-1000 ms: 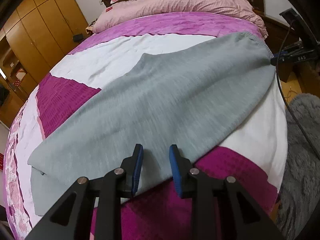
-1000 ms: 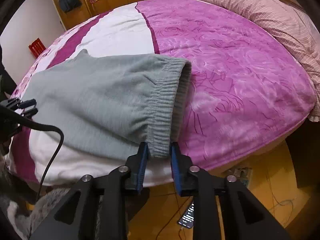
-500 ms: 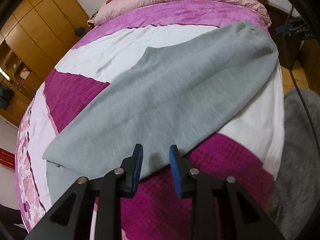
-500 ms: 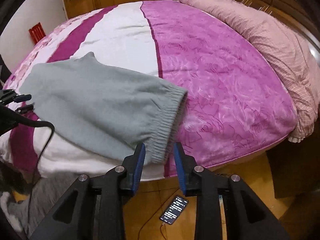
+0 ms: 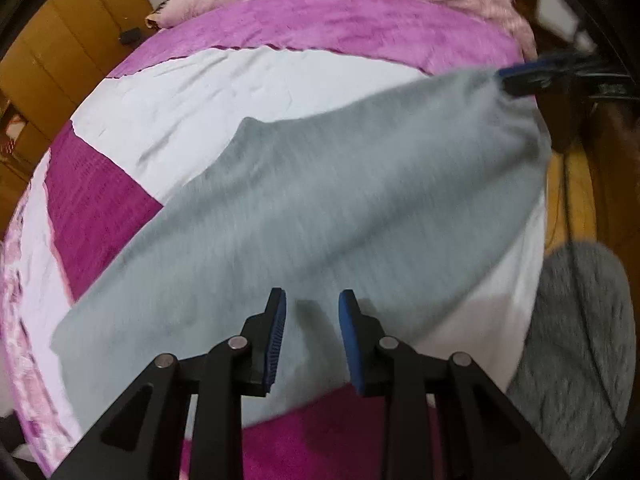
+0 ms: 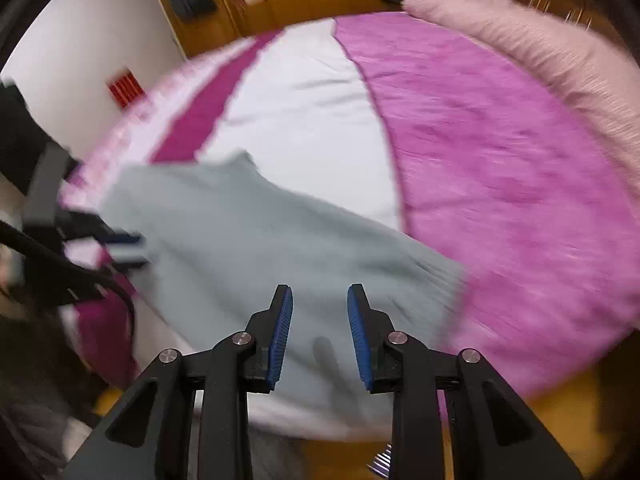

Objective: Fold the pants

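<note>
My left tongs [image 5: 311, 320] and right tongs [image 6: 319, 320] look alike: black angular linkage arms [image 5: 224, 408] with round silver pivot screws [image 5: 237, 343], ending in ribbed blue pads [image 6: 280, 336].

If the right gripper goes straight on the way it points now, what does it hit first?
Most likely the grey pants: the right gripper hangs open above them near the waistband, with nothing between its jaws, which are closing. The picture is blurred, so depth is uncertain.

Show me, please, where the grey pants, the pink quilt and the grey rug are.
grey pants [image 5: 320, 208], left wrist view, middle of the fabric.
pink quilt [image 6: 540, 52], right wrist view, its top surface.
grey rug [image 5: 580, 344], left wrist view, its pile.
</note>
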### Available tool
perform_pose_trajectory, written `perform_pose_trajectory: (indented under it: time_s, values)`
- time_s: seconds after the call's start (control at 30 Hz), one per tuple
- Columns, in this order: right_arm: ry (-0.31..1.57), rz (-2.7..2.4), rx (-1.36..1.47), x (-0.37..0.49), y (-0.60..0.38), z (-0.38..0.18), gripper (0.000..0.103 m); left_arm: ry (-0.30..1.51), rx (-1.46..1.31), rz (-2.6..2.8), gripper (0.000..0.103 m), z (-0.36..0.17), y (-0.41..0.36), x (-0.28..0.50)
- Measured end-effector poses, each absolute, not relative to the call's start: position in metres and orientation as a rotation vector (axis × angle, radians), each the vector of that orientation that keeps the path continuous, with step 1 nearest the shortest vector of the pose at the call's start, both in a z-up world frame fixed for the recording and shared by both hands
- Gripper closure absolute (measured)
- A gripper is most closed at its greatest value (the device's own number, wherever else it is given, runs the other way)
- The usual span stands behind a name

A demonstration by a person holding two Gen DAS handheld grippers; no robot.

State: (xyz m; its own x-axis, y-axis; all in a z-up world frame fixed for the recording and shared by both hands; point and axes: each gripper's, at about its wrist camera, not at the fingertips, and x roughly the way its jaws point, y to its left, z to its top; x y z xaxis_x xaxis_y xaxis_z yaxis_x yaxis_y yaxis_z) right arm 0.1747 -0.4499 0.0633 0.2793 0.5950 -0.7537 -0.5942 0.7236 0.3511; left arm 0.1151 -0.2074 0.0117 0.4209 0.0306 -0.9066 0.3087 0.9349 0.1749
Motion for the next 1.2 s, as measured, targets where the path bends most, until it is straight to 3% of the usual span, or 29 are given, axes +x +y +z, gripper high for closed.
perform_pose_trajectory:
  time_s: [0.1,0.13,0.27,0.53,0.73,0.97,1.2]
  values:
    - [1.143,0.867,0.126,0.203,-0.443,0.021,0.101,1.159,0.339,-0.185,0.075,-0.007,-0.203,0.114]
    - [1.174,0.824,0.074,0.208,-0.441,0.009,0.103,1.131,0.360,-0.192,0.075,-0.008,-0.204,0.109]
    - [1.176,0.776,0.087,0.222,-0.461,-0.009,0.103,1.110,0.413,-0.203,0.075,-0.007,-0.205,0.095]
    - [1.040,0.612,-0.164,0.189,-0.433,0.038,0.103,1.082,0.408,-0.215,0.074,-0.005,-0.197,0.076]
    - [0.975,0.660,-0.137,0.159,-0.415,0.075,0.097,1.049,0.320,-0.230,0.074,0.012,-0.174,0.065]
    - [0.922,0.777,-0.107,0.123,-0.327,0.097,0.090,1.055,0.279,-0.108,0.074,0.037,-0.094,0.054]
    - [0.920,0.976,-0.169,0.090,-0.182,0.085,0.089,1.110,0.115,0.086,0.064,0.036,0.022,0.046]
